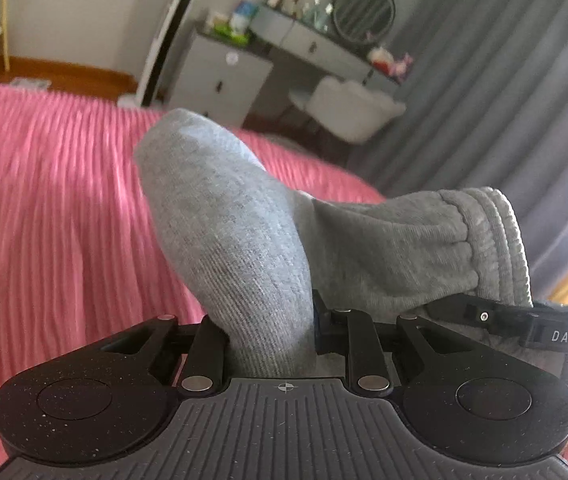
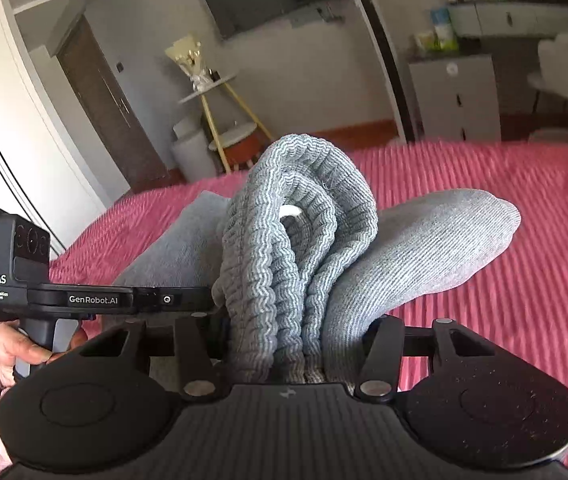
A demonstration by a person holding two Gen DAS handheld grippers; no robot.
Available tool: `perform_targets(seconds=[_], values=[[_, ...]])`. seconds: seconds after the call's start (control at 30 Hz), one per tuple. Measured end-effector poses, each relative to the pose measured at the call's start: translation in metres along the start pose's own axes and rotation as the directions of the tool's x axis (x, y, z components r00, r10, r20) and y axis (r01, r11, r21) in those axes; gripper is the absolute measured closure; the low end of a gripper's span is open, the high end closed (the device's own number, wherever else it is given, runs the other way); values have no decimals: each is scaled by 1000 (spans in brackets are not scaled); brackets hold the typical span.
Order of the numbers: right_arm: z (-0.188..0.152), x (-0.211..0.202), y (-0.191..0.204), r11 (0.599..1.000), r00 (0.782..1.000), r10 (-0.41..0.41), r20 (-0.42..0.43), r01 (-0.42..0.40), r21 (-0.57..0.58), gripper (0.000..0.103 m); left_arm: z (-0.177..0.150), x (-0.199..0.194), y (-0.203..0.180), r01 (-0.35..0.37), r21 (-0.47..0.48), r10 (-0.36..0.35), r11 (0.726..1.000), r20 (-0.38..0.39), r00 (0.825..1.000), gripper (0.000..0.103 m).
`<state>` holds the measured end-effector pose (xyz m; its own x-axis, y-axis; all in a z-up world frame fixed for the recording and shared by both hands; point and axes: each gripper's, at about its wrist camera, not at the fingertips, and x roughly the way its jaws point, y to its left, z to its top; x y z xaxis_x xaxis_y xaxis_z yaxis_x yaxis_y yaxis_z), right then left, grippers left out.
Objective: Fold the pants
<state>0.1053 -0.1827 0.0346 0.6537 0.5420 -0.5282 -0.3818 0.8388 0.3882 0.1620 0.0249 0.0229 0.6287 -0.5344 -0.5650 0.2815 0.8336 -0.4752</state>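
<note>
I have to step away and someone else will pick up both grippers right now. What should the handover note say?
Left gripper: shut on a plain part of the grey pants.
Right gripper: clamped on the bunched ribbed waistband, several layers between its fingers.
Where things are: the two grippers sit close side by side, the pants bunched between them above the pink bedspread; some grey cloth lies on the bedspread in the right wrist view.
Done: both ends gripped; whether any fold is made cannot be told.
Left: lay the pants flat on the bedspread, fold them and release.
</note>
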Motion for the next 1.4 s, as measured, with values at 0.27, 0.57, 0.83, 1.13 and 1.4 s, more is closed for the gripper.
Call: perform_targets(seconds=[0.27,0.57,0.83,1.13,1.4], values=[[41,39,-45,999,998,-38,43,37,39,53,19,56,34,-28,-104,28,994,-3,1000,79],[7,108,-113,944,937,-315,-148,325,48,20,-8,88,73,-256,-111,250,960,-64,966,34],[-21,25,-67,960,941,-278,195,274,48,14,-28,36,1,-228,45,219,973,144,965,18],[-73,76,-71,966,966,-258,30,259,-27,87,-82,79,34,-209,146,195,967,103,975,27],[-59,48,-60,970,967,-242,78,238,52,49,-107,23,38,-231,96,197,968,270,942,10]])
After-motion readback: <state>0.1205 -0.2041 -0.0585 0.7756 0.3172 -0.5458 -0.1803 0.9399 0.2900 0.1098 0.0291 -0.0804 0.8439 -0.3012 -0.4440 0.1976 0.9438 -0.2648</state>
